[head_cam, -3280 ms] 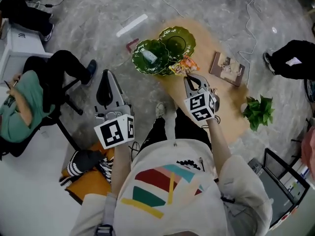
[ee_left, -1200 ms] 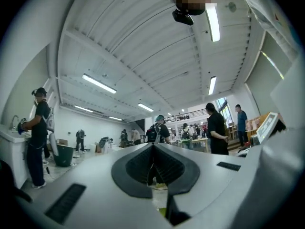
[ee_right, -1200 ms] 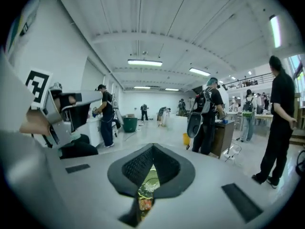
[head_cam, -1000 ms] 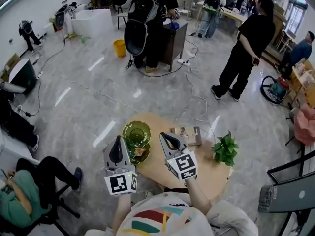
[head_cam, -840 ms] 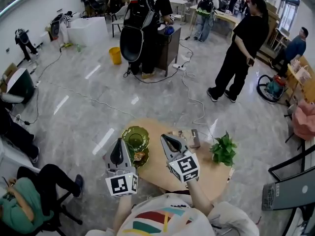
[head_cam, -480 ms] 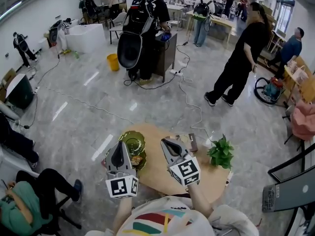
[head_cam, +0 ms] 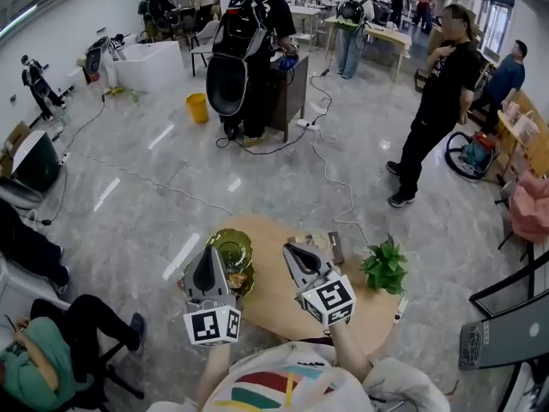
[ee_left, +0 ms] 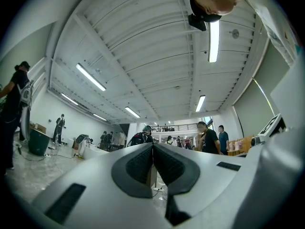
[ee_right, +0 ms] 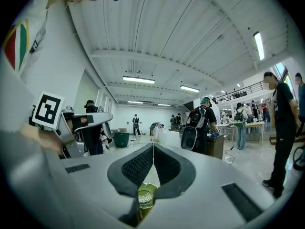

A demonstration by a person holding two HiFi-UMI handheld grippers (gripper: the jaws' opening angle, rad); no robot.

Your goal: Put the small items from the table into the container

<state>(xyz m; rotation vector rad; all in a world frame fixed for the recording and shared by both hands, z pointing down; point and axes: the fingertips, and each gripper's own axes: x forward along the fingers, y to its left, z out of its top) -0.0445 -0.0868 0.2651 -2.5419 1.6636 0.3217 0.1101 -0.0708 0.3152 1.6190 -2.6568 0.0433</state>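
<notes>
Two green glass dishes (head_cam: pixel 232 251) stand at the left end of the round wooden table (head_cam: pixel 283 303). The nearer dish holds an orange snack packet (head_cam: pixel 241 275). My left gripper (head_cam: pixel 207 251) is held level above the nearer dish, jaws shut with nothing between them; the left gripper view shows only its joined pads (ee_left: pixel 153 144) and the room beyond. My right gripper (head_cam: pixel 292 249) hovers over the table's middle, shut and empty. A green dish (ee_right: pixel 145 195) shows below its shut jaws (ee_right: pixel 153 146) in the right gripper view.
A book (head_cam: pixel 314 242) and a small potted plant (head_cam: pixel 383 266) sit at the table's far right. A seated person (head_cam: pixel 34 350) is at the left. Other people stand across the room (head_cam: pixel 437 101). Cables (head_cam: pixel 330 166) cross the floor, and a laptop (head_cam: pixel 506 337) stands at the right.
The head view has tilted up from the table to the room. Both grippers rose a little and stay shut. The standing person in black has stepped to the right.
</notes>
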